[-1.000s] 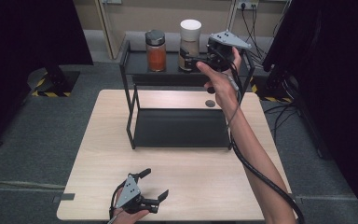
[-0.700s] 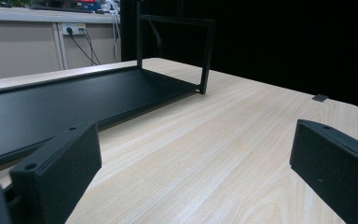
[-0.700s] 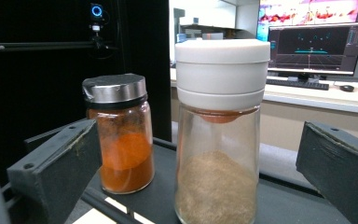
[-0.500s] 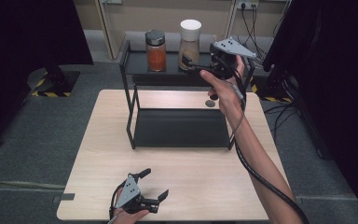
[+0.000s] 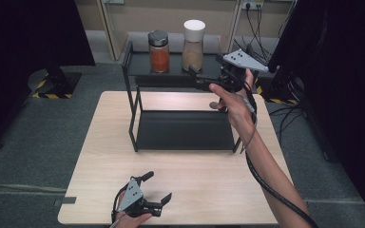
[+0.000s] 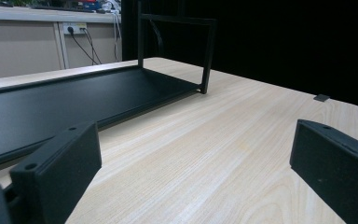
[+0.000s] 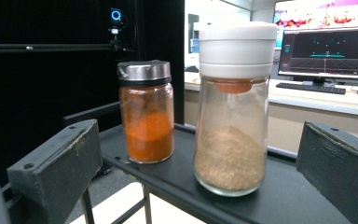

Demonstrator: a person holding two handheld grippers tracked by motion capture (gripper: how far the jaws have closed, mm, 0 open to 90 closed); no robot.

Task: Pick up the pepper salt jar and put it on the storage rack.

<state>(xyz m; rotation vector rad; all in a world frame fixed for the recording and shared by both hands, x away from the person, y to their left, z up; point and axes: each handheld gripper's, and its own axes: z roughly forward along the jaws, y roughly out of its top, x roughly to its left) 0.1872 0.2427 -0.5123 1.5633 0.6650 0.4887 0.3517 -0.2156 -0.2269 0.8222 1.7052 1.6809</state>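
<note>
Reaching toward the white-capped jar [image 7: 232, 109] on the rack's top shelf [image 5: 171, 78], the right tongs [image 5: 196, 77] gape wide; nothing gripped yet. Left tongs [image 5: 158, 189] rest wide over the table [image 5: 218, 180].

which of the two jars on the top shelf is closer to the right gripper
The white-capped jar of tan powder. It stands just ahead of the open right gripper, while the silver-lidded jar of orange powder stands farther along the rack's top shelf.

Even overhead light, slightly soft focus
</note>
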